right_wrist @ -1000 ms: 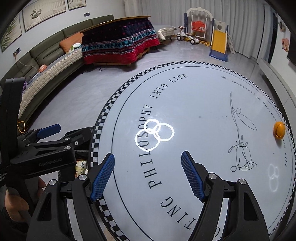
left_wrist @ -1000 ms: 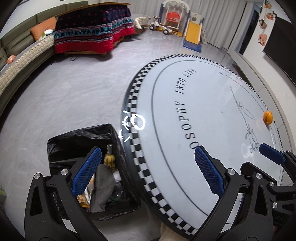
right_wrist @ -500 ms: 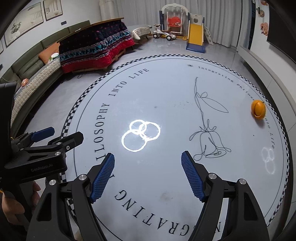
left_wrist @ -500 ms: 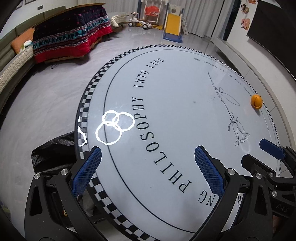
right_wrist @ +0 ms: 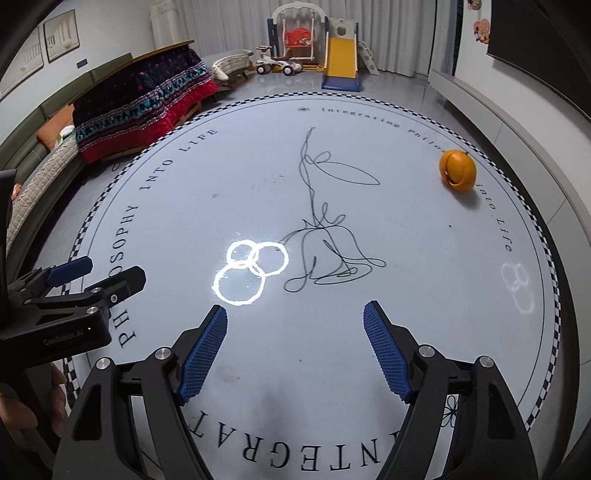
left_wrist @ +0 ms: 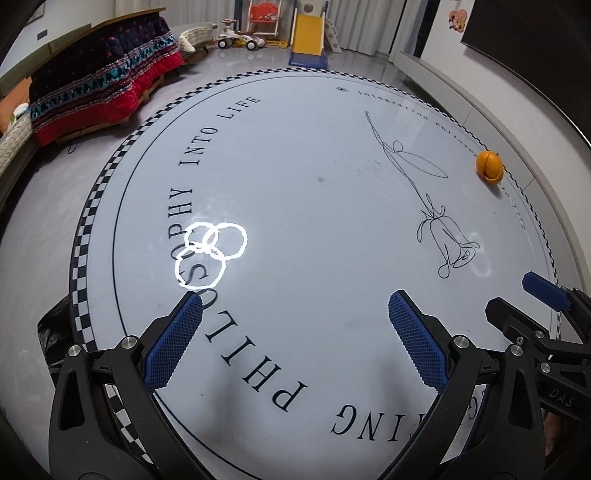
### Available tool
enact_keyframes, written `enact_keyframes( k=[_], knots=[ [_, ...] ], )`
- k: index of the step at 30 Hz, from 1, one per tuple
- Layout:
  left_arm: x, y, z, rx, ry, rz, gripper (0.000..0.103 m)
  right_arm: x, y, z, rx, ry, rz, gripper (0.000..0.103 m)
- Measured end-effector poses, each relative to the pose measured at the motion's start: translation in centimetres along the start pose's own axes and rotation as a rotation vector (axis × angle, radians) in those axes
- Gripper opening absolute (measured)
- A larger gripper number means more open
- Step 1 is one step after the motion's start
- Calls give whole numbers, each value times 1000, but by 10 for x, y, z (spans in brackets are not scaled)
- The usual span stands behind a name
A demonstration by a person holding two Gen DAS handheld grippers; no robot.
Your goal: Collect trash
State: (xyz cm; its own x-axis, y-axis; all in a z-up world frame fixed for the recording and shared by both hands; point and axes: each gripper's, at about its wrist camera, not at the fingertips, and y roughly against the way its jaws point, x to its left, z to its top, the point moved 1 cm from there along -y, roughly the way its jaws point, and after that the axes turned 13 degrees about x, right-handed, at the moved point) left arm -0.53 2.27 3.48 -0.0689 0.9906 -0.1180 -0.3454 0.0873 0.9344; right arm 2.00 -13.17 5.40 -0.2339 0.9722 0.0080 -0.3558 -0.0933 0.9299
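Nearest the cameras, over the near part of a round white table (left_wrist: 332,206):

1. Left gripper (left_wrist: 295,306): black frame, blue ribbed pads, jaws standing wide apart with nothing between them; it tilts down toward the tabletop lettering. Seen from the right wrist view it sits at the left edge (right_wrist: 99,273), with part of a hand (right_wrist: 22,417) below it.
2. Right gripper (right_wrist: 295,314): same build, jaws apart and opening at this moment, nothing between them; only bare tabletop shows in the gap. Its fingers enter the left wrist view at the right edge (left_wrist: 517,306).
3. Black bin bag (left_wrist: 55,325): a dark fold just beside the table's near-left rim, low on the floor; contents not visible.
4. Tabletop markings: checkered border, curved printed words, a scribbled line drawing (right_wrist: 325,254) near the middle, bright ring-shaped light reflections (right_wrist: 251,269).
5. Orange peel (right_wrist: 457,170): a rounded orange piece, lying alone near the far-right rim, well apart from both grippers.
6. Beyond the table, on the grey floor: low table under a red and dark patterned blanket (right_wrist: 147,107), green sofa (right_wrist: 55,129), toy slide (right_wrist: 341,62), ride-on toy car (right_wrist: 277,62), white curtains (right_wrist: 391,33).
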Motion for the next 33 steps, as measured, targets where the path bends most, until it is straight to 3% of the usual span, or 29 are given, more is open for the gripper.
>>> enact_keyframes(
  k=[19, 26, 33],
  knots=[
    [-17, -43, 5, 39, -50, 46, 98, -42, -47, -9, 14, -83, -44, 79],
    [-23, -49, 7, 24, -80, 106, 98, -42, -51, -5, -13, -74, -54, 86],
    [-26, -50, 10, 0, -77, 109, 98, -43, -54, 0, -37, -72, -55, 92]
  ],
)
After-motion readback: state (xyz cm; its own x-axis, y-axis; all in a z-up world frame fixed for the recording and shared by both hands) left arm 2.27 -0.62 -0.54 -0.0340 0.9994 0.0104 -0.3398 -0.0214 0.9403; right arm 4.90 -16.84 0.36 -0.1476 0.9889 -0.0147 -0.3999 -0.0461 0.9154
